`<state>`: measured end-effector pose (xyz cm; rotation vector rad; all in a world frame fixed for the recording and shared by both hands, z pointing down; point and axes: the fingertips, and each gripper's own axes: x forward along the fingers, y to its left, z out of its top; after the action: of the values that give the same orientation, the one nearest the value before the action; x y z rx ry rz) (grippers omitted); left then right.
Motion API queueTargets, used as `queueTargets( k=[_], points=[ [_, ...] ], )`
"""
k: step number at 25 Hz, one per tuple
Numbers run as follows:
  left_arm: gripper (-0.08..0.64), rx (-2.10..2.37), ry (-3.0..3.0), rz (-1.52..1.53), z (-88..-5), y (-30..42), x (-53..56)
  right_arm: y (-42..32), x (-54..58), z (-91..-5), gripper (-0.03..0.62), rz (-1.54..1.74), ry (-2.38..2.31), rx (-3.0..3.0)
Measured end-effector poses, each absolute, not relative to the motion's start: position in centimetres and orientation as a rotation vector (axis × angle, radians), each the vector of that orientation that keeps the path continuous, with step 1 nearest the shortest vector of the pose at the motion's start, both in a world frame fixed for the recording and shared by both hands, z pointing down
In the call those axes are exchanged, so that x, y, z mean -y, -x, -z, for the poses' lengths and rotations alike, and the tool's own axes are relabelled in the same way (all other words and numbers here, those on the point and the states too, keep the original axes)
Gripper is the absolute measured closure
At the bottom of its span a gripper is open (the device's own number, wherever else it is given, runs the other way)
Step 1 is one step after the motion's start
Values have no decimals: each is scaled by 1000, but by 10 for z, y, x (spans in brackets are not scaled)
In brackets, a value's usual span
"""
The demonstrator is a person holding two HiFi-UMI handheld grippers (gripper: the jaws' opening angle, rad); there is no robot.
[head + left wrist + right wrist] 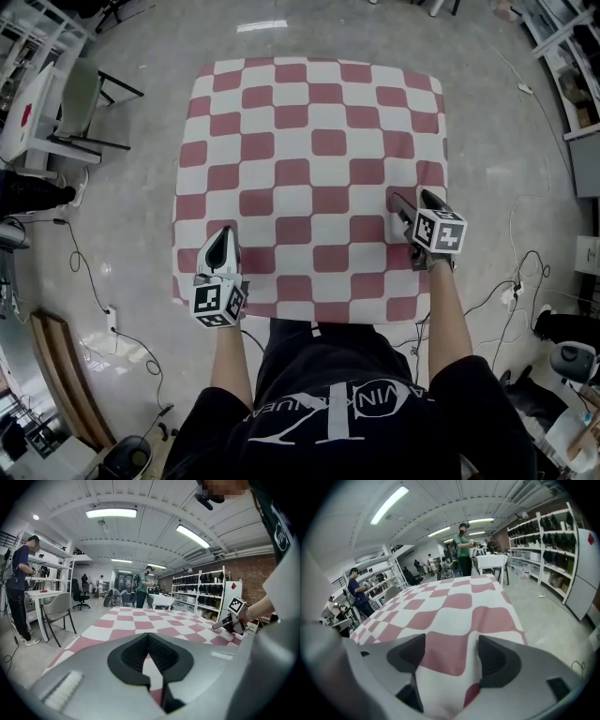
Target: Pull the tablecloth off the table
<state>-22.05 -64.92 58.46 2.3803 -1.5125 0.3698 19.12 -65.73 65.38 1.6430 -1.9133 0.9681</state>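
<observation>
A red-and-white checked tablecloth (309, 141) covers the whole square table. My left gripper (222, 246) rests on its near left part, close to the front edge. In the left gripper view its jaws (149, 637) are closed, with a wedge of cloth (152, 667) running up between the pads. My right gripper (412, 199) is tilted down onto the cloth near the right edge. It stands open, and a raised ridge of cloth (450, 667) lies between its fingers without being pinched. The right gripper also shows across the cloth (140, 620) in the left gripper view (221, 624).
A grey chair (80, 103) and a white desk stand on the floor to the left. Shelving (562, 56) lines the right side, and cables (525, 272) trail over the floor. A person in green (142, 590) stands beyond the far edge, another (18, 588) at the left.
</observation>
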Motion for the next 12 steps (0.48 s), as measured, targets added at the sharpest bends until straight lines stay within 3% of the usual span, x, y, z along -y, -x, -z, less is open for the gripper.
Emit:
queueTargets(
  k=[12],
  points=[
    [541,1407,-2386,-421,-601,247,674,-157,659,-662,267,-851,-1525,1760]
  ],
)
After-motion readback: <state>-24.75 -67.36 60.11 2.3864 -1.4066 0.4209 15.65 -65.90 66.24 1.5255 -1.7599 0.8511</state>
